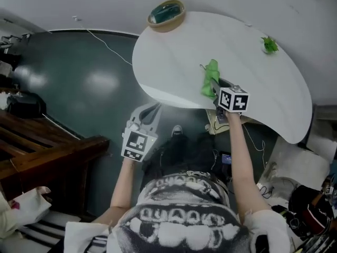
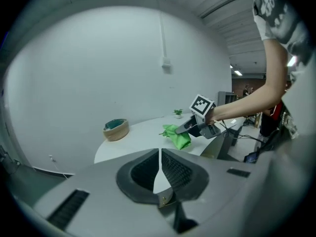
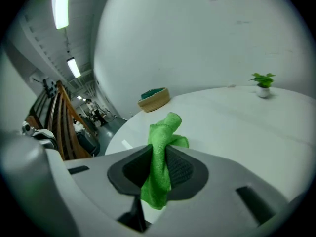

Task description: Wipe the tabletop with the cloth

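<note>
Your left gripper (image 1: 151, 111) hangs off the tabletop's (image 1: 174, 62) near edge, over the dark floor. Its jaws are pressed together with nothing between them, so it plays no part for now.

At the far left rim stands a round bowl (image 1: 166, 15) with a tan wall and a teal inside. It is well apart from the cloth.

The cloth (image 1: 210, 78) is in your right gripper (image 1: 214, 87), clamped between the ribbed pads. It is a bright green, nappy fabric, bunched into a narrow strip. Its long axis runs along the jaws: one crumpled end pokes out ahead, the other hangs slack behind. The gripper sits just inside the near edge, about mid-width. From the left gripper view the front of the cloth seems to meet the tabletop, though you cannot be sure of contact.

The surface is smooth, white and kidney-shaped, and bare ahead of the cloth and to both sides. So the wipe likely turns on pressing the loose front end flat and sweeping away from you.

At the far right stands a small potted plant (image 1: 270, 45), to be steered around.
</note>
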`<action>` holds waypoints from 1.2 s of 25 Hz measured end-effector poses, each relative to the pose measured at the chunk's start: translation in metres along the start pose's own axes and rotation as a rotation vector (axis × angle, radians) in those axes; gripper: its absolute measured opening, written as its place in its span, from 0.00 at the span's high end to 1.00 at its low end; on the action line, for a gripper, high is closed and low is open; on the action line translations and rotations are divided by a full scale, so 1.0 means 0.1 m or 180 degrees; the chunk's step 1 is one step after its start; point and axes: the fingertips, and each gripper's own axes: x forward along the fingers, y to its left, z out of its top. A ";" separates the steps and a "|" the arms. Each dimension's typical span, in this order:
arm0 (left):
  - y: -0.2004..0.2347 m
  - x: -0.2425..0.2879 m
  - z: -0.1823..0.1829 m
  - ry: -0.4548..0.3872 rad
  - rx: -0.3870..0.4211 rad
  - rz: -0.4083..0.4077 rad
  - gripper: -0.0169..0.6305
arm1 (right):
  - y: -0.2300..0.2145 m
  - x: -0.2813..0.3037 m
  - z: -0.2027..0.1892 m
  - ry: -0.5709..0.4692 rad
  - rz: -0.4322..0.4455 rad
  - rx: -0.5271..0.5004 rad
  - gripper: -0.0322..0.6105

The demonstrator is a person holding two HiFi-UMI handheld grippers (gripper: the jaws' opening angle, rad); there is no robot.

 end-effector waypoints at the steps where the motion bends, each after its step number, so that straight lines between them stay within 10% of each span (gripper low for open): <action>1: 0.08 -0.09 -0.07 0.0014 -0.0021 0.0044 0.95 | 0.24 0.14 -0.01 0.0027 0.0096 -0.0038 0.84; 13: 0.63 -0.90 -0.58 0.0045 -0.0272 0.0486 0.95 | 2.15 1.10 -0.54 0.0536 0.0844 -0.0482 0.84; 30: 0.19 -0.49 -0.42 -0.0007 -0.0121 0.0027 0.95 | 0.86 0.61 -0.94 0.0656 0.0156 -0.0155 0.84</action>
